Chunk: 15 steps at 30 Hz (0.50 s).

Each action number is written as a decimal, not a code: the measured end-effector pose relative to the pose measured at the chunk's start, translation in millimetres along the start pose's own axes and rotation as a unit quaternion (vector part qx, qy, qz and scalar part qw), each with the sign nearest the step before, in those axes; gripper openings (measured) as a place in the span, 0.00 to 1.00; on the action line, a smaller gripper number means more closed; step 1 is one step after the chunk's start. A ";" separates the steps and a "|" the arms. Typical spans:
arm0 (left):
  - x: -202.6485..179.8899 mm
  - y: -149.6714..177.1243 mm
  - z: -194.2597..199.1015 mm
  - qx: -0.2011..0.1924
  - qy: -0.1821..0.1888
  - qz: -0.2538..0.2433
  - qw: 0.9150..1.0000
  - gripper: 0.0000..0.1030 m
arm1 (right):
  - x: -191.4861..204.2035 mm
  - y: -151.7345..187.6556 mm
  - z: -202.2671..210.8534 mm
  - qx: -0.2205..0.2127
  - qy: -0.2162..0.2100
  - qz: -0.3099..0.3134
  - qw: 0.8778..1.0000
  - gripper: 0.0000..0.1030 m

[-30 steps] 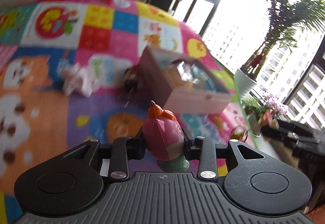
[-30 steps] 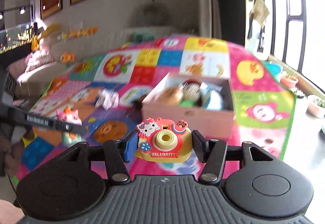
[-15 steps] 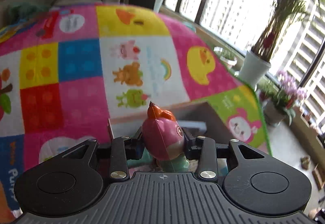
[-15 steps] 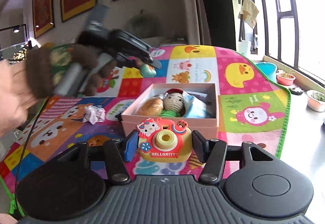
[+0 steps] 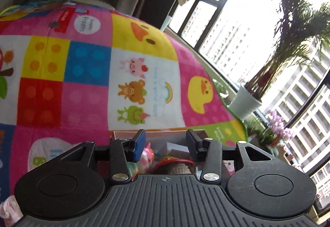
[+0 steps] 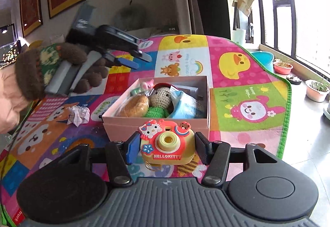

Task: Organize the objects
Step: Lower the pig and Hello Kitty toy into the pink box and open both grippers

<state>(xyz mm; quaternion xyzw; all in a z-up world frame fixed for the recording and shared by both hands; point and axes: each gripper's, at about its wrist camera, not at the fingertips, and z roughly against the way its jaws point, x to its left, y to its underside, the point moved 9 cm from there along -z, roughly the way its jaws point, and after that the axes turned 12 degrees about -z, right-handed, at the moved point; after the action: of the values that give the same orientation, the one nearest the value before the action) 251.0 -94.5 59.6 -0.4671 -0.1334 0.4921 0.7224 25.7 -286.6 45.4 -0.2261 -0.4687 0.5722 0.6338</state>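
Observation:
A pink box (image 6: 156, 124) sits on the colourful play mat and holds a crochet doll (image 6: 162, 95), a bread-like toy (image 6: 134, 106), a blue packet (image 6: 185, 103) and a pink toy (image 6: 147, 84) at its far corner. My left gripper (image 5: 165, 142) is open and empty, just above the box; it shows from outside in the right wrist view (image 6: 136, 61). The pink toy (image 5: 147, 156) lies in the box below it. My right gripper (image 6: 165, 149) is shut on a Hello Kitty toy camera (image 6: 167, 144), held in front of the box.
A crumpled pink-white wrapper (image 6: 78, 114) lies on the mat left of the box. Plant pots (image 6: 317, 91) stand on the floor by the windows at right. A potted palm (image 5: 247, 103) stands past the mat's edge. A wall with framed pictures lies behind.
My left gripper moved over the box, opened and let go of the pink toy, which now lies in the box. My right gripper still holds the camera, a little closer to the box.

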 end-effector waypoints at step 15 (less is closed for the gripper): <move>-18.5 189.0 112.5 0.032 -0.005 -0.055 0.998 0.45 | 30.5 -113.6 -29.0 -0.056 -0.019 -0.044 0.997 0.73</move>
<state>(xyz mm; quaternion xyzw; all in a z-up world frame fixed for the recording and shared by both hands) 58.0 -33.9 -28.5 -0.4330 -0.1469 0.4580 0.7623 105.9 -278.3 135.9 -0.2292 -0.5216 0.5206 0.6359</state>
